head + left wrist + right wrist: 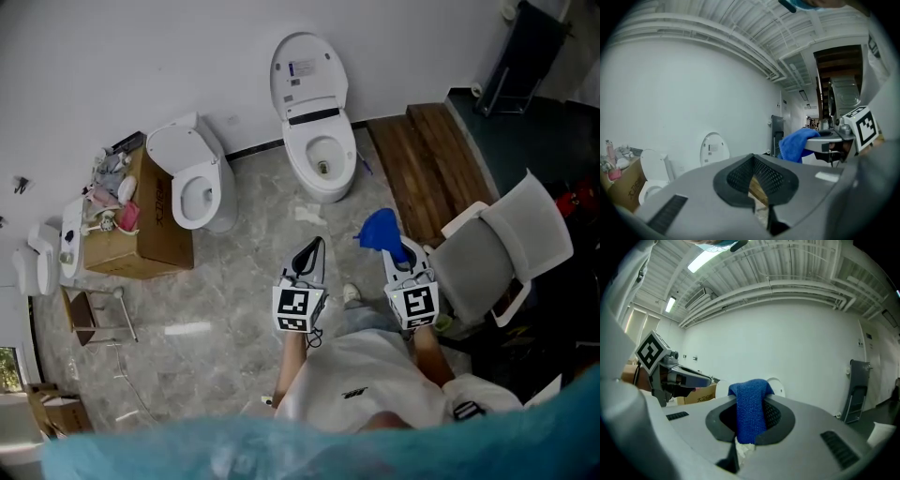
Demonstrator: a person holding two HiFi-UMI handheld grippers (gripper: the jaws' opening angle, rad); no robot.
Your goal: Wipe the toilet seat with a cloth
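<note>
Here, wiping not begun: right gripper (394,248) clamps the cloth (379,230), left gripper (317,246) closed empty, both well apart from the toilet seat (298,157)

There are two toilets (314,141) (195,183), one blue cloth (379,231), one cardboard box (155,234), one chair (497,248).

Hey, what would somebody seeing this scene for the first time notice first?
The bright blue cloth stands out, pinched in the right gripper just ahead of the person. Beyond it, two white toilets stand against the wall, both with lids up: the middle toilet and the left toilet, which is beside a cardboard box. The left gripper is shut and empty.
</note>
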